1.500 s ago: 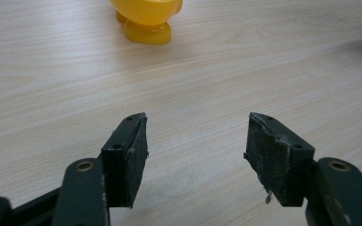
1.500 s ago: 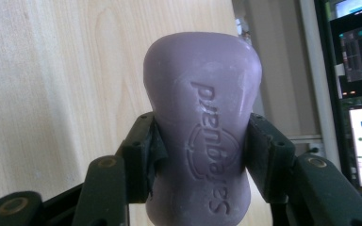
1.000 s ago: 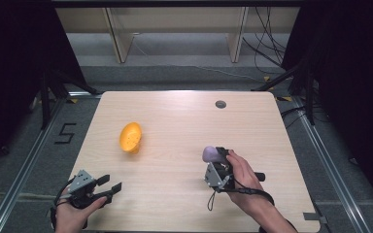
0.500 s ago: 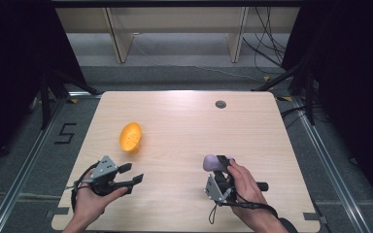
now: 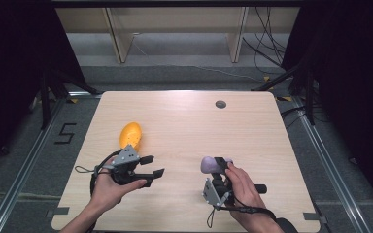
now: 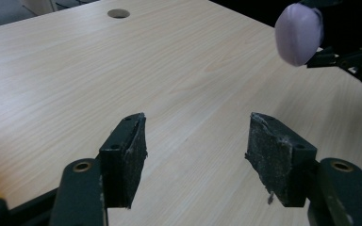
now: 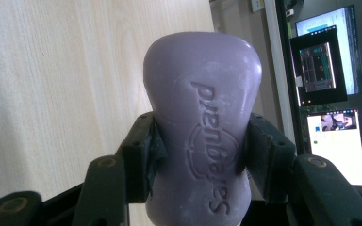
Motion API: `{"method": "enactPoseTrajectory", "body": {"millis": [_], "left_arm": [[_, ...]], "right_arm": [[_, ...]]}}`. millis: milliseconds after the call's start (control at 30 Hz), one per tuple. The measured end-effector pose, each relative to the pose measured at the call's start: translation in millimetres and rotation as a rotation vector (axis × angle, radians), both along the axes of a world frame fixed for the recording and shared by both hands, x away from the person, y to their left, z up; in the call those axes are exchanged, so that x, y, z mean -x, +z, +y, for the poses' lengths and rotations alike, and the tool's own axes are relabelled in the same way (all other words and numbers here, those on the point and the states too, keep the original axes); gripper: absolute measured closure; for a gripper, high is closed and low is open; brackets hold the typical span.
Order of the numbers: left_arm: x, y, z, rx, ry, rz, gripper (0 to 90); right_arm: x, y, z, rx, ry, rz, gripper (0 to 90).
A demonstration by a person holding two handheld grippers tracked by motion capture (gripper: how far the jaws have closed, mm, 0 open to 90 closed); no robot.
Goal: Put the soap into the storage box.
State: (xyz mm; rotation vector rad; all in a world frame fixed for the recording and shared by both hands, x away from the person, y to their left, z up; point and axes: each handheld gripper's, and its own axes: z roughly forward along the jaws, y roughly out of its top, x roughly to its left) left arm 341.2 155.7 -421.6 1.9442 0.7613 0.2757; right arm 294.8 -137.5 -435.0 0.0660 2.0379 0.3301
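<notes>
A purple bar of soap (image 7: 202,136) with embossed lettering is clamped at its waist between the jaws of my right gripper (image 5: 219,164), held above the table at the front right. In the high view the soap (image 5: 210,164) sticks out to the left of the hand. My left gripper (image 5: 153,166) stands open at the front left, jaws pointing right toward the soap (image 6: 299,33), with bare wood between its pads (image 6: 125,157). An orange oval object (image 5: 130,135) lies on the table just behind the left gripper.
The light wooden table (image 5: 252,131) has a round cable hole (image 5: 220,104) at the back right. Grey floor with rails surrounds the table, a "5" mark (image 5: 64,133) at the left. Monitors (image 7: 327,66) glow beyond the table edge in the right gripper view.
My left gripper has moved forward and right, up beside the orange object, staying open. My right gripper has drawn back toward the front edge with the soap still in it.
</notes>
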Motion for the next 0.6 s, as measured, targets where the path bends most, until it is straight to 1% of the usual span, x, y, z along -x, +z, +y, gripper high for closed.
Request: {"method": "enactPoseTrajectory", "body": {"millis": [33,67,100,133,167,200,233,267,300,333,367,400,433,467,500,533,567,600], "left_arm": [[-0.9,1.8,-4.7,0.005,-0.003,-0.002,37.2],[-1.7,3.6,-6.5,-0.007,-0.012,-0.003,37.2],[-2.6,4.6,-10.4,0.007,-0.018,0.002,37.2],[-3.8,6.8,-13.2,-0.001,-0.032,-0.004,37.2],[-4.1,8.2,-16.9,0.005,-0.032,0.001,37.2],[-5.6,9.6,-19.9,0.005,-0.049,-0.003,37.2],[-6.4,10.6,-23.3,0.013,-0.055,-0.002,37.2],[-7.2,11.4,-26.6,0.027,-0.062,0.008,37.2],[-7.7,12.1,-29.8,0.03,-0.063,0.002,37.2],[-8.6,13.1,-32.3,0.032,-0.075,0.006,37.2],[-9.4,14.2,-37.0,0.032,-0.08,0.006,37.2],[-9.4,14.2,-37.0,0.032,-0.08,0.006,37.2],[-10.0,14.3,-39.1,0.042,-0.088,0.016,37.2],[-10.2,14.9,-40.9,0.037,-0.088,0.013,37.2],[-10.5,15.1,-45.0,0.054,-0.093,0.024,37.2],[-10.5,15.1,-45.0,0.054,-0.093,0.024,37.2],[-11.1,15.7,-46.8,0.054,-0.104,0.031,37.2],[-11.7,15.6,-48.8,0.064,-0.118,0.034,37.2]], "right_arm": [[0.9,-0.3,0.8,-0.008,-0.006,0.005,50.1],[-0.1,0.4,1.4,0.003,0.015,-0.009,50.1],[2.6,-1.4,3.8,-0.031,-0.015,0.008,50.1],[0.9,0.5,4.0,-0.003,0.016,-0.009,50.1],[0.7,-0.7,4.2,-0.011,0.017,-0.01,50.1],[0.7,-0.7,4.2,-0.011,0.017,-0.01,50.1],[0.5,-1.0,4.4,-0.012,0.021,-0.012,50.1],[1.2,-1.1,5.0,-0.012,0.014,-0.01,50.1],[1.2,-1.2,5.0,-0.011,0.015,-0.012,50.1],[1.2,-1.2,5.0,-0.011,0.015,-0.012,50.1],[0.8,-0.3,4.2,0.013,0.02,-0.016,50.1],[0.8,-0.3,4.2,0.013,0.02,-0.016,50.1],[2.5,-0.8,5.0,-0.002,0.005,-0.009,50.1],[1.6,-0.2,5.3,0.011,0.019,-0.018,50.1],[2.5,-1.7,5.8,-0.006,0.008,-0.006,50.1],[2.5,-1.7,5.8,-0.006,0.008,-0.006,50.1],[1.3,-1.3,6.4,0.009,0.028,-0.017,50.1],[1.3,-1.3,6.4,0.009,0.028,-0.017,50.1]]}}
